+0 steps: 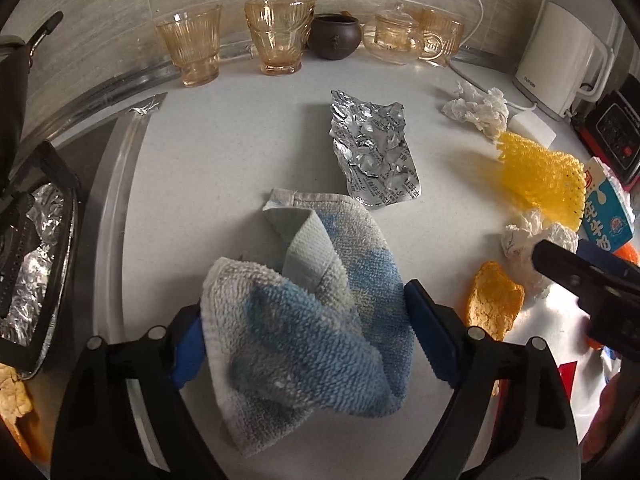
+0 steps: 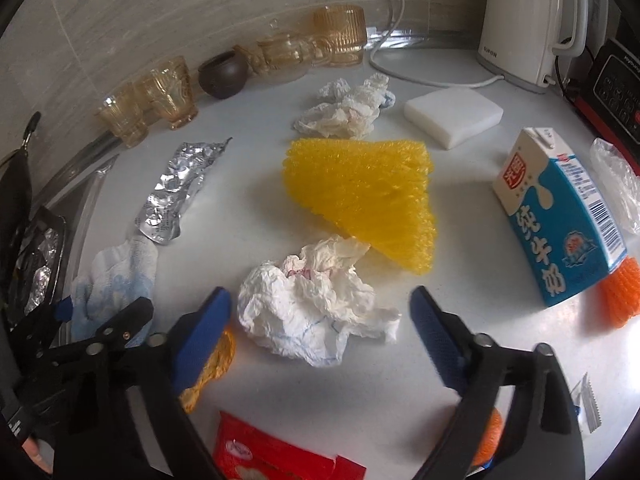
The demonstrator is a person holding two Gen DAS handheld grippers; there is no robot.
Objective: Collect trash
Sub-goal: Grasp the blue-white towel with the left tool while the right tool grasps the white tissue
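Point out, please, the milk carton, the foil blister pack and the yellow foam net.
milk carton (image 2: 560,216), right wrist view, on its blue front face.
foil blister pack (image 1: 374,148), left wrist view, on its crumpled middle.
yellow foam net (image 2: 360,192), right wrist view, on its centre.

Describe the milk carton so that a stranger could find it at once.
Start at the white kettle by the wall, then come forward past the white sponge block. The milk carton stands there, the only blue and cream printed box among crumpled paper and netting.

The left gripper (image 1: 308,336) has two black arms with bright blue pads (image 1: 428,332) that have little bumps. Round silver screws sit behind the pads. The right gripper (image 2: 320,336) looks the same: black arms, blue pads (image 2: 436,336), silver screws.
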